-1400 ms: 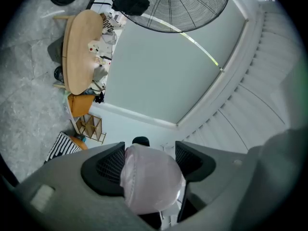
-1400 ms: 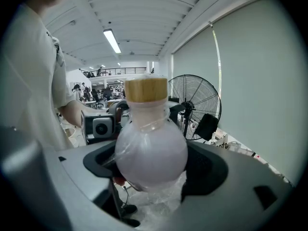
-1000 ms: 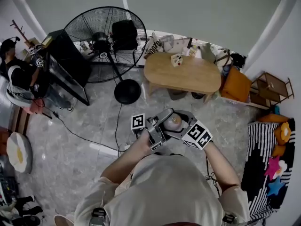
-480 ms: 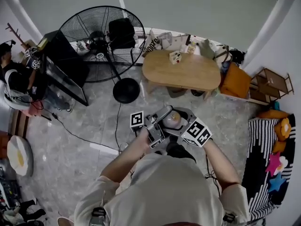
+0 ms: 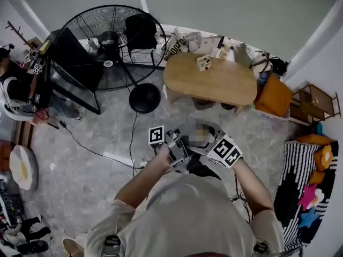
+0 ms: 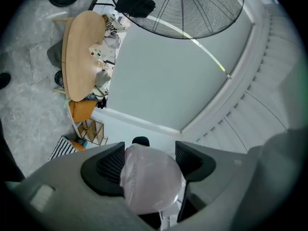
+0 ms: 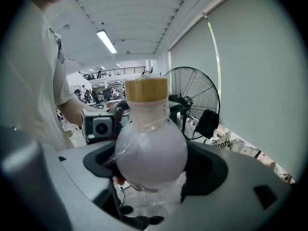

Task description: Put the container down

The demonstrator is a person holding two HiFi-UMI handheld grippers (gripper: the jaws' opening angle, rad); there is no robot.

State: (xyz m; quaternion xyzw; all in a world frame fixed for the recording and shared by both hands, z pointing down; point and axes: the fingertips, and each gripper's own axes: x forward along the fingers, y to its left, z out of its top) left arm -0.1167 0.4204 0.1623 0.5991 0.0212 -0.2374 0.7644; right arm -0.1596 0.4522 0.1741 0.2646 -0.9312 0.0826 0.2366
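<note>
Container [image 7: 151, 148]: round-bodied, translucent pale lilac, wrapped in clear film, closed with a light wooden lid [image 7: 146, 89]. It stands upright in the right gripper view and is held in the air in front of the person's chest, resting on no surface. Right gripper [image 7: 151, 163]: jaws closed round the widest part of the body, black pads [image 7: 206, 170] against it on both sides, lid well above the jaws. Left gripper [image 6: 148, 154]: jaws likewise closed on the container, whose rounded body fills the gap between the ribbed pads [image 6: 107, 166]; which part of the body it holds cannot be told from its own view. In the right gripper view the left gripper's camera housing [image 7: 100, 127] sits just behind the container, left of the neck. Head view: the two grippers meet tip to tip, left marker cube [image 5: 156, 136] and right marker cube [image 5: 225, 153] turned outward; the container itself is not legible there. Below the grippers: grey stone-pattern floor [image 5: 96, 175], with a black cable [image 5: 102, 155] on the left gripper's side. Beyond the grippers, away from the person and well apart: oval wooden table [image 5: 225, 87] with a small white box [image 5: 203, 63] on it. Beyond and toward the left gripper's side: large black pedestal fan [image 5: 115, 42], its round base [image 5: 144, 98] on the floor near the table's end. Beyond the right gripper, beside the table: an orange item [image 5: 273, 96], bag or cushion, cannot tell which.
</note>
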